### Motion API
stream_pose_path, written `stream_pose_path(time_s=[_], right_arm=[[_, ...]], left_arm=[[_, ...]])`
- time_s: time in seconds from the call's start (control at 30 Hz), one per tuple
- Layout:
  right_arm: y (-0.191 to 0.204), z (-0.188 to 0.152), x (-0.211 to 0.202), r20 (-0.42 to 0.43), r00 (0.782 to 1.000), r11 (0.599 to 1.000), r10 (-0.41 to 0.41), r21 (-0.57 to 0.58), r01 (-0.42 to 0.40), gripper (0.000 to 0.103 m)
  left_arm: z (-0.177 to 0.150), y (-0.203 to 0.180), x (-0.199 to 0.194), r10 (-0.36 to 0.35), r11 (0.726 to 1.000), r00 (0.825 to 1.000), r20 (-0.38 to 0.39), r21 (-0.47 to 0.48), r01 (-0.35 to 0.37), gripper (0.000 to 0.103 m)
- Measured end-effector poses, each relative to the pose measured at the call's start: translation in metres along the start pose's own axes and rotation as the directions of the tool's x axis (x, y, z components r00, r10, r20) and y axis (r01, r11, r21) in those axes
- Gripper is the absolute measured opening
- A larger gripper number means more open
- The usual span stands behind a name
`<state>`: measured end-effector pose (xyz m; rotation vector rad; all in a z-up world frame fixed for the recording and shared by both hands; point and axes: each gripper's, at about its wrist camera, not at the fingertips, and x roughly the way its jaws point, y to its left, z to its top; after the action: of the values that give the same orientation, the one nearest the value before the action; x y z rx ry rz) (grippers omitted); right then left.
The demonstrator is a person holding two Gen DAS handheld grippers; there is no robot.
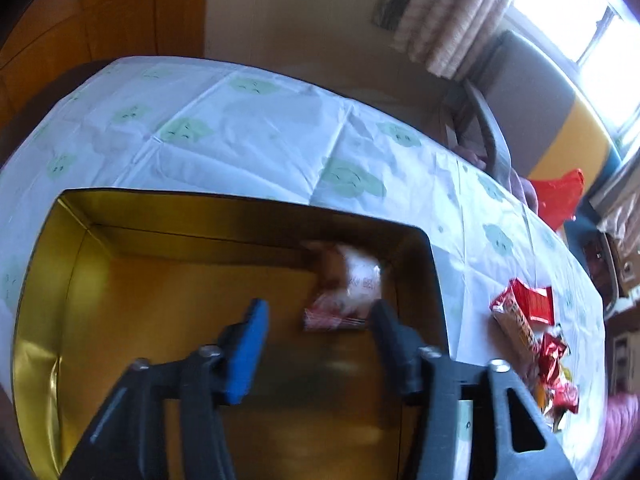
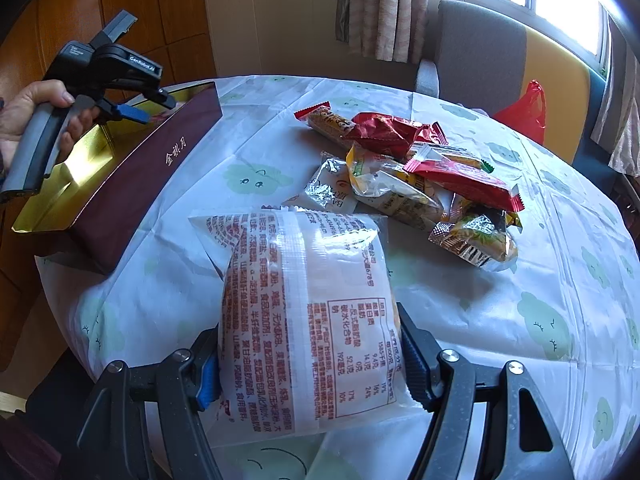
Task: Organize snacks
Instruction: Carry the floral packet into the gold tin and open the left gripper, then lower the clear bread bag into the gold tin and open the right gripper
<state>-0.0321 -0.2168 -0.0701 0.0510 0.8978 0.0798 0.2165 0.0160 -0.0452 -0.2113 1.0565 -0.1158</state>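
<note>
The right gripper point(image 2: 310, 360) is clamped on a white snack packet point(image 2: 308, 320) printed with red text, one finger pressing each long side near its near end; the packet is held off the tablecloth point(image 2: 520, 240) with its far end free. The film is glossy and creased, so the packet should prove light, soft and somewhat slippery; the contents are likely crushable, so clamping force should be kept moderate; a hold across the filled middle is judged safer than one on the flat sealed ends, which would fold. Beyond the packet, at the far right of the cloth, lies a loose pile of wrapped snacks point(image 2: 420, 176), overlapping one another; these look equally light and crinkly, and are best taken singly by the body of the wrapper. At far left stands the box point(image 2: 132, 184), dark red outside, gold inside. The left gripper point(image 1: 316, 316) hangs over the box interior with its fingers apart and nothing between them; one red-and-white packet point(image 1: 348, 292), blurred, rests just beyond the fingertips in the box's far right corner.
</note>
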Motion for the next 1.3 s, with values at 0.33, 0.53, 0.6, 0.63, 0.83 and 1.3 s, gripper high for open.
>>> stream_pose_path(time_s=[0.33, 0.53, 0.6, 0.63, 0.83, 1.3], right_arm=[[0.002, 0.001, 0.001, -0.005, 1.0, 1.0, -0.012, -0.002, 0.012, 0.072], [0.003, 0.002, 0.002, -0.016, 1.0, 1.0, -0.017, 0.0, 0.017, 0.072], [0.004, 0.003, 0.002, -0.022, 1.0, 1.0, -0.022, 0.0, 0.022, 0.072], [0.005, 0.004, 0.003, -0.025, 0.999, 1.0, -0.025, -0.002, 0.025, 0.072], [0.011, 0.011, 0.003, -0.053, 0.999, 1.0, 0.008, 0.002, -0.008, 0.072], [0.078, 0.07, -0.025, 0.003, 0.98, 0.979, 0.197, -0.058, -0.196, 0.072]], left_arm=[[-0.061, 0.016, -0.055, 0.098, 0.991, 0.987, 0.128, 0.083, -0.11, 0.06], [-0.101, 0.023, -0.086, 0.135, 0.977, 0.972, 0.192, 0.136, -0.162, 0.064], [-0.111, 0.026, -0.095, 0.142, 0.976, 0.967, 0.213, 0.134, -0.173, 0.068], [-0.115, 0.029, -0.101, 0.147, 0.976, 0.964, 0.224, 0.126, -0.178, 0.069], [-0.129, 0.042, -0.118, 0.168, 0.976, 0.954, 0.249, 0.097, -0.197, 0.07], [-0.135, 0.074, -0.136, 0.22, 0.974, 0.925, 0.309, -0.015, -0.227, 0.07]])
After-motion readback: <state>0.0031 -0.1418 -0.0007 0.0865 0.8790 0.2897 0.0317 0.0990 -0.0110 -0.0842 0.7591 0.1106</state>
